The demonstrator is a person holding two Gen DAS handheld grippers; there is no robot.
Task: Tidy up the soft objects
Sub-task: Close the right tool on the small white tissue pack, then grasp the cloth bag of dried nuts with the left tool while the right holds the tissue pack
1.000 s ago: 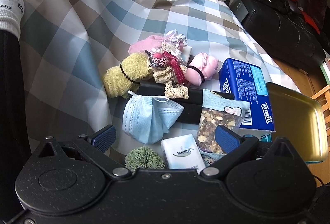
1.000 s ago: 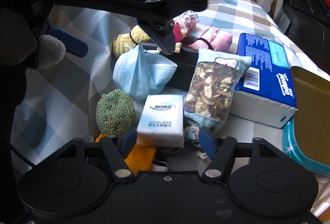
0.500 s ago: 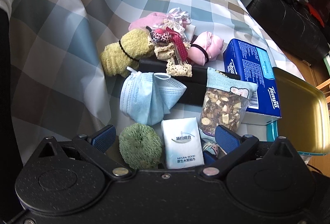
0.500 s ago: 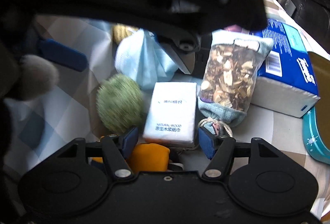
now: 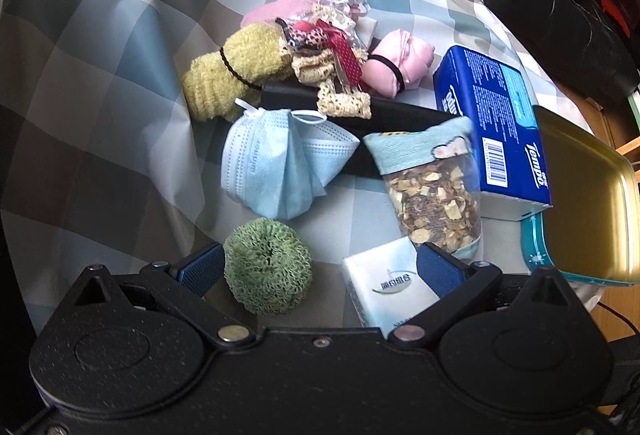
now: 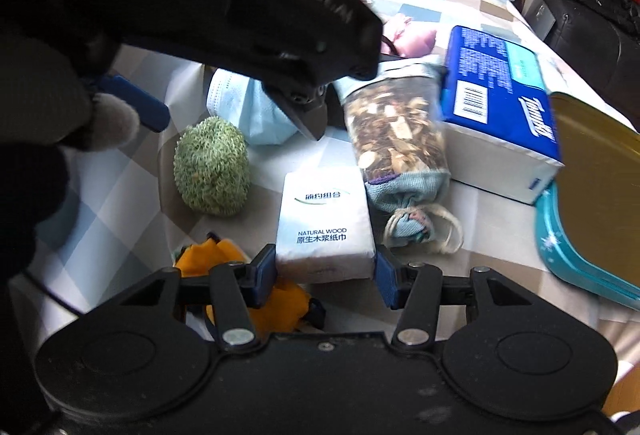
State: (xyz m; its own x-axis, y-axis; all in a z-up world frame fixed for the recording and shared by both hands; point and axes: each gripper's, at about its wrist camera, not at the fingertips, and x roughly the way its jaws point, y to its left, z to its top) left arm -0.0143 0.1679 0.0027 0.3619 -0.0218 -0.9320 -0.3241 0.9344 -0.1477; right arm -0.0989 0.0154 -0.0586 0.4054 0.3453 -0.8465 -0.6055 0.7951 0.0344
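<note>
My left gripper (image 5: 320, 269) is open, its jaws wide around a green knitted ball (image 5: 267, 266) on the checked cloth. My right gripper (image 6: 326, 277) has both pads against the sides of a white tissue pack (image 6: 325, 223), which also shows in the left wrist view (image 5: 386, 285). A blue face mask (image 5: 280, 163), a herb sachet (image 5: 434, 187), a yellow-green rolled towel (image 5: 232, 71), a pink rolled cloth (image 5: 394, 63) and lace trinkets (image 5: 332, 51) lie beyond. The left gripper's body (image 6: 200, 7) hangs over the right wrist view.
A blue Tempo tissue box (image 5: 496, 127) stands at the right beside a gold tin lid (image 5: 584, 195) on a teal tin. A black flat case (image 5: 380, 115) lies under the pile. An orange cloth (image 6: 224, 255) sits by my right gripper's left finger.
My left gripper has moved down and forward so the green ball now sits between its jaws. My right gripper has narrowed onto the white tissue pack.
</note>
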